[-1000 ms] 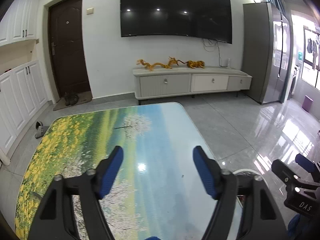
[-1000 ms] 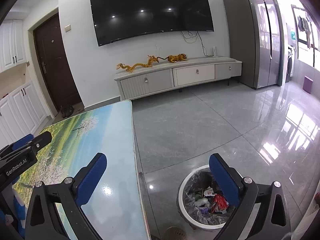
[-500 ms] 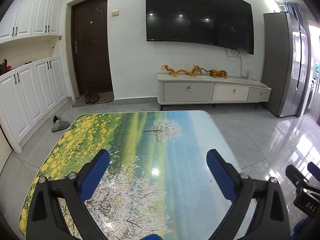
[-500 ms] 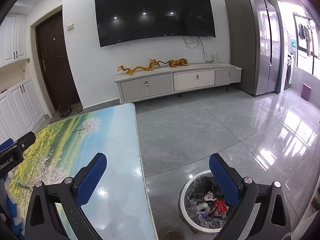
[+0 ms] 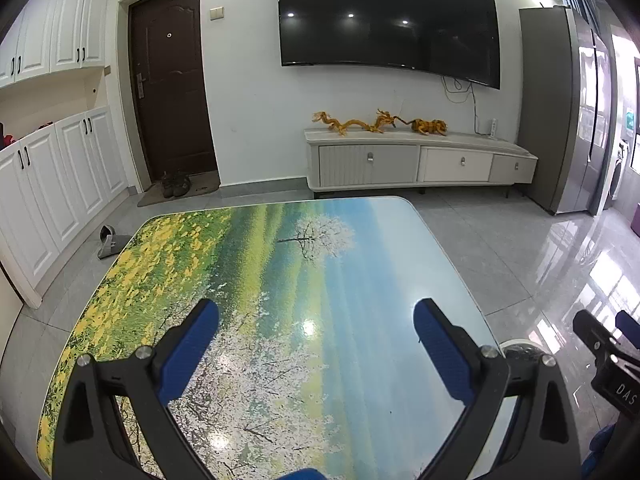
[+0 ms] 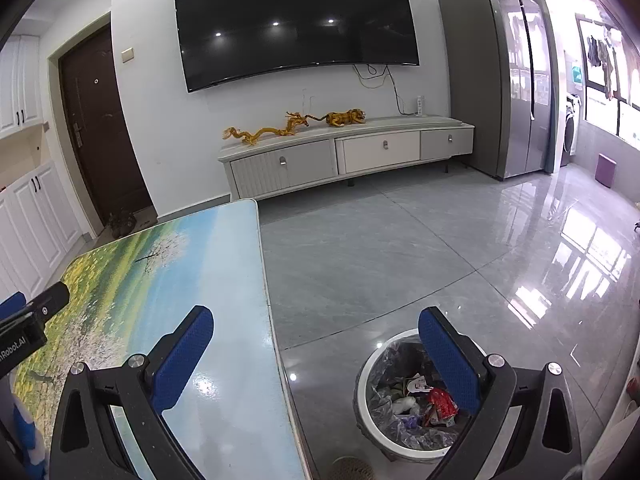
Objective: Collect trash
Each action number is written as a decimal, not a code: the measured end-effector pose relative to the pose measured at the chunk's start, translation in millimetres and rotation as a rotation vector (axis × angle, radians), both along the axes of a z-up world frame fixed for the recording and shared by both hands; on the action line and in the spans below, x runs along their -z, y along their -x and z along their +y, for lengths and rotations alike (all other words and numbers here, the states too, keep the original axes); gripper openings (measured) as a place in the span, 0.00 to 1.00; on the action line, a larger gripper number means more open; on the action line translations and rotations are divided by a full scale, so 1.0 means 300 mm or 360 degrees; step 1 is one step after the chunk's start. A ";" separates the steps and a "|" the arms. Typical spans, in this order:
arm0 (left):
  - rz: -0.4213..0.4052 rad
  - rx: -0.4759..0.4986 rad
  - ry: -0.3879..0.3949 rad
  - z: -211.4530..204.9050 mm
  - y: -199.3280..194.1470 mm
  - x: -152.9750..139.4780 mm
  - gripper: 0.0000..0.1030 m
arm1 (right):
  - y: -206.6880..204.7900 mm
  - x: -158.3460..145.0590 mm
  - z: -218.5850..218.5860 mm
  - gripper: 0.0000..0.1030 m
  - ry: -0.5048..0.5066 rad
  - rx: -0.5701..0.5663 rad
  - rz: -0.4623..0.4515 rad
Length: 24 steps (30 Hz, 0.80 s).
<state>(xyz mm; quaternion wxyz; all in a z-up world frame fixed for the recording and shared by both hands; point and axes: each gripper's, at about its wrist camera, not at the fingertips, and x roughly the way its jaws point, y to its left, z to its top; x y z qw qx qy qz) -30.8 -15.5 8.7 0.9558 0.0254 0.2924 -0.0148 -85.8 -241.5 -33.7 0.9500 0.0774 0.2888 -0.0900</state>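
Both grippers, left gripper [image 5: 316, 316] and right gripper [image 6: 316, 318], gape empty over the landscape-print table [image 5: 280, 264], lined trash bin [image 6: 372, 364] beside it.

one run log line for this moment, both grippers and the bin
left gripper: open, empty, over landscape-print table | right gripper: open, empty | white round trash bin: on floor beside table, wrappers inside

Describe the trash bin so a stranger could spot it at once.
Start at the table with the landscape print. On the tiled floor just off its right edge stands the bin, below the right gripper. It is round, white-rimmed, lined with a grey bag and holds wrappers, one of them red.
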 end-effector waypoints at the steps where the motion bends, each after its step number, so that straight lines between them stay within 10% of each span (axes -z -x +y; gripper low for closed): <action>1: 0.0005 0.0003 -0.0003 -0.002 0.000 0.003 0.96 | 0.002 0.000 -0.002 1.00 0.0000 0.0005 -0.0001; 24: 0.0074 0.0081 -0.0045 -0.035 0.002 0.047 0.96 | 0.004 0.031 0.009 1.00 0.0048 0.0046 0.0018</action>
